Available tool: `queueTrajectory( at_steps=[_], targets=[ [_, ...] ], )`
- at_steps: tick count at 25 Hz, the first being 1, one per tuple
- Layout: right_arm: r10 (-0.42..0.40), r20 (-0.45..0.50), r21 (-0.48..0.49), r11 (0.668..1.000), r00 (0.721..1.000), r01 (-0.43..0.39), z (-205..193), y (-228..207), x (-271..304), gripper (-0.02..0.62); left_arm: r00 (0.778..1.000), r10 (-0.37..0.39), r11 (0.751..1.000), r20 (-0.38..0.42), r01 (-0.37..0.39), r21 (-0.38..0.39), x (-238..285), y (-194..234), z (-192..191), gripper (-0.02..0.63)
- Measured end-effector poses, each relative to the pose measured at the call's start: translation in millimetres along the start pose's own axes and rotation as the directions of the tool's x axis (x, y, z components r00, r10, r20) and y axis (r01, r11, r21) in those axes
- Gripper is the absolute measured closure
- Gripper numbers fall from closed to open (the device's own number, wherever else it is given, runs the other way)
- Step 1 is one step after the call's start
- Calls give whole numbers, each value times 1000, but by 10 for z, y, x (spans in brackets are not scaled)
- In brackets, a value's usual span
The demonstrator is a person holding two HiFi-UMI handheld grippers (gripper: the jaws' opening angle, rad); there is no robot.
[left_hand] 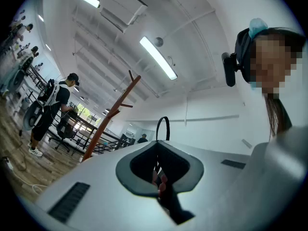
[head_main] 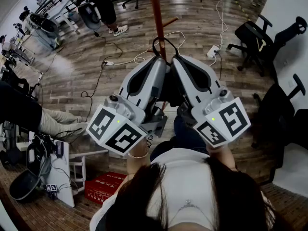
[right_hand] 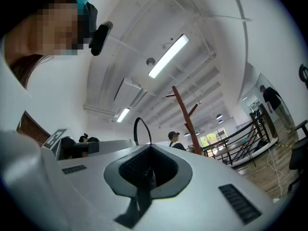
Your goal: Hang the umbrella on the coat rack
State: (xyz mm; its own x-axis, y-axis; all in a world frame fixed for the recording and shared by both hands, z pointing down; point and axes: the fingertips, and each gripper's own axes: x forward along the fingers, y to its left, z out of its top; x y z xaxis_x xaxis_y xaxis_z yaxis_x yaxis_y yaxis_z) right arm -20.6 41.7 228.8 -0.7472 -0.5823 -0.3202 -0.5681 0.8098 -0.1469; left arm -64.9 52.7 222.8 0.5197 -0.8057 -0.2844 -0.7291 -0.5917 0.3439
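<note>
Umbrella [head_main: 168, 89] black, thin loop [left_hand: 163, 118] upright, near coat rack [head_main: 156, 13].

A white power strip [head_main: 212, 50] lies on the wooden floor [head_main: 72, 76]. Just to the right of it stands a black office chair [head_main: 254, 38], and a second black chair [head_main: 281, 117] is to its lower right. A white cable [head_main: 222, 18] goes upward from the strip. Far to its lower left is a red box [head_main: 102, 186]. To its upper left is the white shoe [head_main: 120, 30] of a standing person.
</note>
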Motion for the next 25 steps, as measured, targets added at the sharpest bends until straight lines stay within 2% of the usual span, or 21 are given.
queueTrajectory(
  at_steps=[13, 25],
  targets=[
    [-8, 4, 16, 1000, 1000, 8, 11, -243, 149, 560, 1000, -12, 1000, -1, 12, 0, 262, 125, 1, 595],
    [16, 20, 49, 999, 1000, -17, 23, -595, 426, 560, 1000, -8, 1000, -1, 8, 20, 666, 382, 35, 594]
  ],
)
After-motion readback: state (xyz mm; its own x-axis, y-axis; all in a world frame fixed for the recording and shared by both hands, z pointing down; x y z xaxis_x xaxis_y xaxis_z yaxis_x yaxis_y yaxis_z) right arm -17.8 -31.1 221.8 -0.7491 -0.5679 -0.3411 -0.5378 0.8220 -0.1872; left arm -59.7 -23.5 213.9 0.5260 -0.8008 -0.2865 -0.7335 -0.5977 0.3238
